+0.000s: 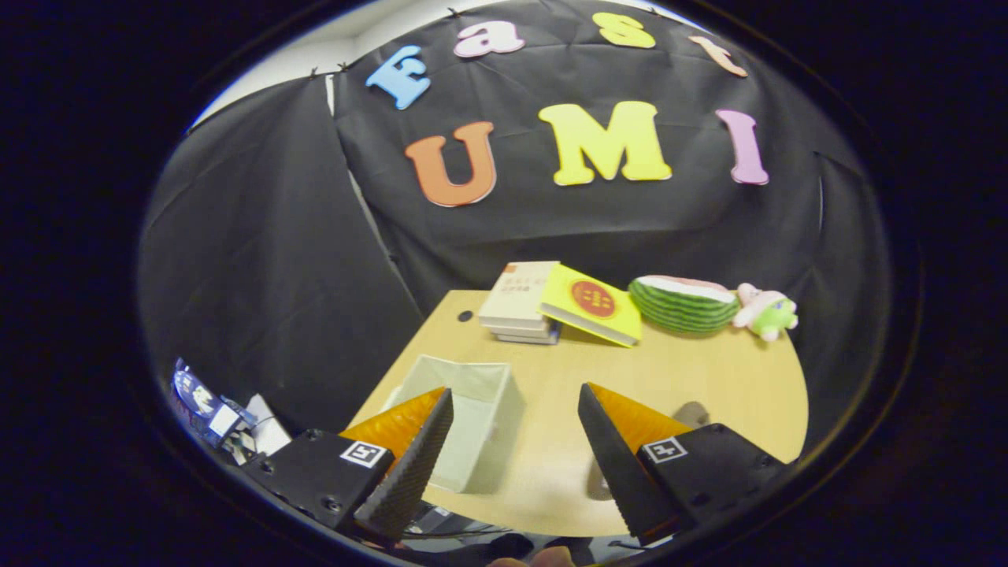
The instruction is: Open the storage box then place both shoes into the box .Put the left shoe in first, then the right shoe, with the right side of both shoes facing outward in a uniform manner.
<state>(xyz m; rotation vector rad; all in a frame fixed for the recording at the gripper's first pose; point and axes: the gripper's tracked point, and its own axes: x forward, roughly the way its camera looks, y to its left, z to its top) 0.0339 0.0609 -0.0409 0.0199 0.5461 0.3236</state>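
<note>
Gripper (516, 429) spread wide, holding nothing, above bare table (709, 378); open storage box (472, 425) at table's near-left edge, books (524, 303) beyond.

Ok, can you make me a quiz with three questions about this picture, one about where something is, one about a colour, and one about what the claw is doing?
1. Where is the watermelon toy?
A. Inside the box
B. At the far side of the table, between the yellow book and the plush toy
C. Between the claw's fingers

2. What colour is the book leaning on the stack of books?
A. Yellow
B. Blue
C. Black

3. What is the claw doing?
A. Squeezing a shoe
B. Shut tight on nothing
C. Open, holding nothing

Answers:
1 B, it lies beyond the fingers, with the yellow book on one side and the plush toy on the other.
2 A, its cover is yellow with a red circle.
3 C, the fingers stand wide apart over the table, with the open storage box by one of them.
</note>
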